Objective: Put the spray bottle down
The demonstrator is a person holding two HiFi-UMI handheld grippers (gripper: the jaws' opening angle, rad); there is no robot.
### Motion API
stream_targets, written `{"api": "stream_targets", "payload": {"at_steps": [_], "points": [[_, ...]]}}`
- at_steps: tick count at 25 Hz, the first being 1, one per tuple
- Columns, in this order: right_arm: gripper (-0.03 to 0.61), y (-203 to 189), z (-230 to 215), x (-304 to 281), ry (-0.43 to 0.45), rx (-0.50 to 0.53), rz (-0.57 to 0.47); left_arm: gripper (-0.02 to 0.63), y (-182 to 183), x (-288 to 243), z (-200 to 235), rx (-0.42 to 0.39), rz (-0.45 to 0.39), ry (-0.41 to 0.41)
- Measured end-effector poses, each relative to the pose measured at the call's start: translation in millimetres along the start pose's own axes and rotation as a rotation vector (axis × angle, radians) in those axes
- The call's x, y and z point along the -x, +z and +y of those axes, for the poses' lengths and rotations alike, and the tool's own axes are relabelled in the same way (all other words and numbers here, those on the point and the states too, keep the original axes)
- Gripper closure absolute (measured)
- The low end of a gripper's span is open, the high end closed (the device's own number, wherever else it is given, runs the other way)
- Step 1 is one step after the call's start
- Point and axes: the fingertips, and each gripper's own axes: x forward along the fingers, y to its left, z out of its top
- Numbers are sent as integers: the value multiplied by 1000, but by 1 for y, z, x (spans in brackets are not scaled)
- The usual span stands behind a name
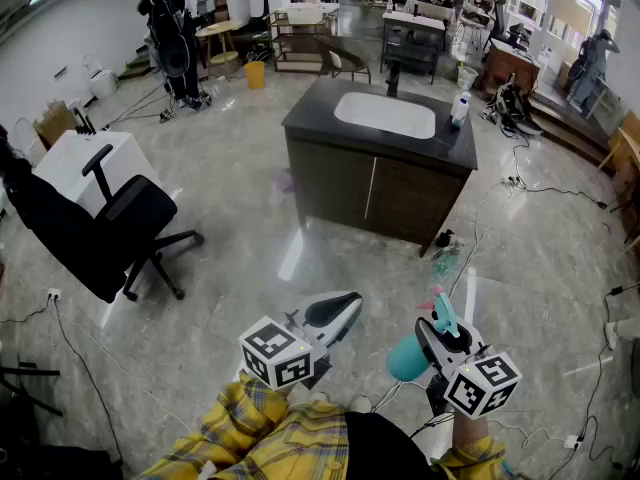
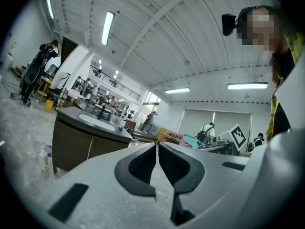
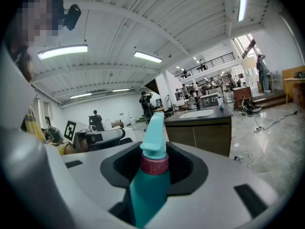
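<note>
Right gripper (image 1: 437,330), at 5 o'clock in the head view, clamps the teal spray bottle (image 1: 405,360) in the air, nozzle toward 12 o'clock. Left gripper (image 1: 343,306), at 6 o'clock: jaws pressed together, empty. Sink cabinet (image 1: 370,193) at 12 o'clock.

Teal, pink-collared spray bottle (image 3: 148,185) sits clamped in right gripper (image 3: 153,152).

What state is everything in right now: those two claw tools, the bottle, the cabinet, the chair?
Left gripper: shut, empty.
Right gripper: shut on the spray bottle.
Spray bottle: held, not yet set down.
Cabinet doors: closed.
Office chair: upright, unoccupied.
</note>
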Motion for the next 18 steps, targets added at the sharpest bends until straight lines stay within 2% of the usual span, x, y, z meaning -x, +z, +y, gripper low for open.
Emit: {"api": "stream_targets", "payload": {"at_steps": [9, 18], "points": [[437, 2, 3, 3, -6, 9, 9, 594, 3, 2, -2, -3, 6, 5], [440, 8, 10, 1, 8, -34, -33, 594, -3, 8, -2, 7, 20, -10]]}}
